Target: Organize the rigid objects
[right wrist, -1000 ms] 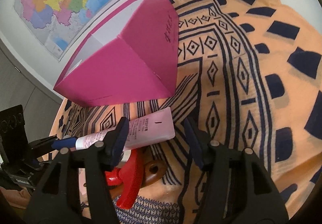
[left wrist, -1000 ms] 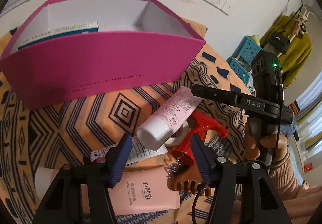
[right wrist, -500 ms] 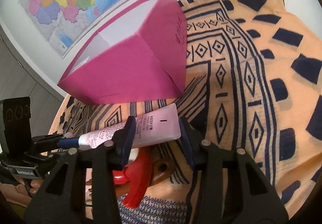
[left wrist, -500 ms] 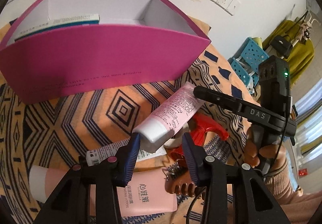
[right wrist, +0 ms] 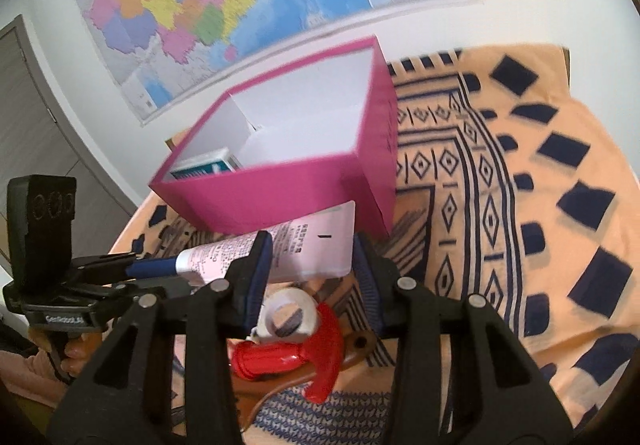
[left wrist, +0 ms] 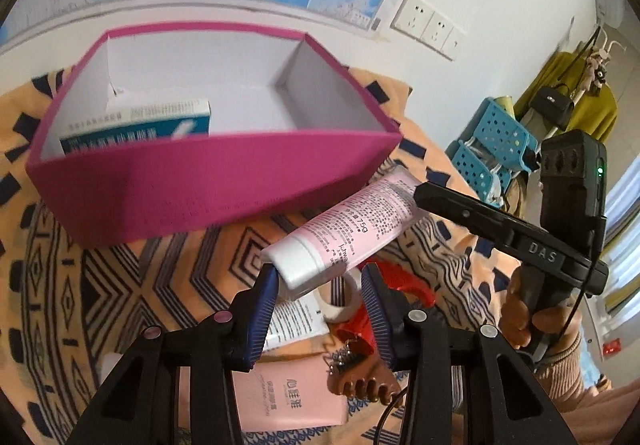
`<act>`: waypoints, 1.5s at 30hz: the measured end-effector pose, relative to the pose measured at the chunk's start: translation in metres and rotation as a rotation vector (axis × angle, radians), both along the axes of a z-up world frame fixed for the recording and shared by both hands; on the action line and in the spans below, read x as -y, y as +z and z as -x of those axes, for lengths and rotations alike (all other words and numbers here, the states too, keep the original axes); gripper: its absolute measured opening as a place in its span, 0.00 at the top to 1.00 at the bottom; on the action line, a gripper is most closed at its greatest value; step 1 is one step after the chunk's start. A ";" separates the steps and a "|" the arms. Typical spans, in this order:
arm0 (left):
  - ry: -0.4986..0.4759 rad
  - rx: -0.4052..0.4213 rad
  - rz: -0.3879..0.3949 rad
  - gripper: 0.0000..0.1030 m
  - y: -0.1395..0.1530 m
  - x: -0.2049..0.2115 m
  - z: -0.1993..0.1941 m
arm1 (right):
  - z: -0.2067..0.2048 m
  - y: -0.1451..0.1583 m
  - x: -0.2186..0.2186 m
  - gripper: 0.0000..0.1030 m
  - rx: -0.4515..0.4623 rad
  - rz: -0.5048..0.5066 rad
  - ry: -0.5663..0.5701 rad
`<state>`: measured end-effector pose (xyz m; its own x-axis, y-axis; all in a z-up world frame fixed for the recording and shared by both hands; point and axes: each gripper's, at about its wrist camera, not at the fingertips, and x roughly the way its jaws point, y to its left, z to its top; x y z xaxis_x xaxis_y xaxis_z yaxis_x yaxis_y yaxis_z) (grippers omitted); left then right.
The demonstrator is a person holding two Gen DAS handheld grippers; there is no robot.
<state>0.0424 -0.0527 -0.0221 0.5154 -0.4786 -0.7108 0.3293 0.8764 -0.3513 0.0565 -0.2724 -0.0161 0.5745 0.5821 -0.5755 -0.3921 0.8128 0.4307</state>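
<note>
A pink tube [left wrist: 352, 229] with a white cap is held in the air between the two tools, above the patterned orange cloth [right wrist: 520, 205] that covers the desk. The left hand-held gripper [left wrist: 320, 285] pinches the cap end of the tube between its blue pads, and the right hand-held gripper [right wrist: 312, 257] pinches the flat, sealed end of the same tube. In the left wrist view the right hand-held gripper comes in from the right side, with a hand [left wrist: 520, 321] around its handle. The tube lies nearly level, just in front of the near wall of a pink box [left wrist: 216, 181], which is open at the top and white inside. A blue and white carton [left wrist: 136, 129] lies in the left part of this box; the right part shows only the white floor. Under the tube, on the cloth, several things lie close together: a roll of white tape [right wrist: 288, 313], a red clip [right wrist: 304, 357], a brown hair claw [left wrist: 360, 377], a pale pink box with printed letters [left wrist: 288, 401] and a white printed carton [left wrist: 296, 321]. On the wall behind the desk hangs a coloured map [right wrist: 224, 1], and white sockets [left wrist: 428, 25] are beside it.
</note>
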 end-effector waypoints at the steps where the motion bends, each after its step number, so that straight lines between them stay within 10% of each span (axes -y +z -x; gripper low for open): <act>1: 0.000 0.008 -0.001 0.58 0.004 -0.001 -0.001 | 0.001 0.004 -0.001 0.57 0.010 0.002 0.001; 19: 0.051 0.134 -0.071 0.58 0.051 -0.008 -0.049 | -0.039 0.040 -0.015 0.57 0.108 0.009 0.004; 45: 0.136 0.081 -0.125 0.53 0.026 -0.013 -0.111 | -0.095 0.021 -0.038 0.55 0.054 0.120 0.000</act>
